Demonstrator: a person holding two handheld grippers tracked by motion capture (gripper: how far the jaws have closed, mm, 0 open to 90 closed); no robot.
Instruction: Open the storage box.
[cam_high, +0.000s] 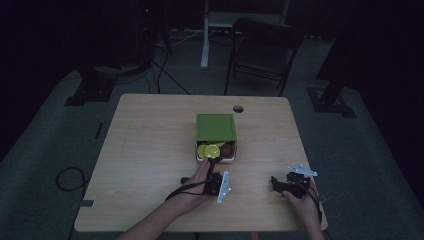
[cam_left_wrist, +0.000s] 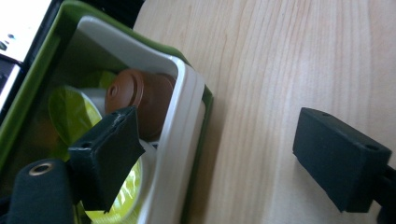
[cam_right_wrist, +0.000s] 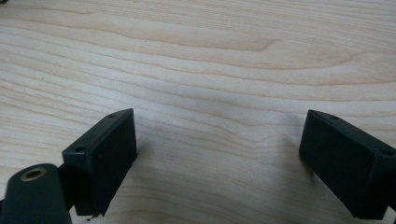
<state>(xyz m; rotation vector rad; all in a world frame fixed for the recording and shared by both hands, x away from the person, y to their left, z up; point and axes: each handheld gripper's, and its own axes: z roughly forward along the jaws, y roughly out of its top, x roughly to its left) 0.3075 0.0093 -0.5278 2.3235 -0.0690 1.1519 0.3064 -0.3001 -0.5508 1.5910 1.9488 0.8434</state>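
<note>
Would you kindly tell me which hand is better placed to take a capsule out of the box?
The left. The left gripper is at the box's rim, one finger inside beside the brown capsule. The right gripper sits apart over bare table.

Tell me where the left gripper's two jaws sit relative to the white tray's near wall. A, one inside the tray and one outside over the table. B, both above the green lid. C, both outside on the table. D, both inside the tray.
A: in the left gripper view the left gripper straddles the white tray wall, one jaw among the brown capsule and yellow-green capsules, the other over the bare table.
</note>
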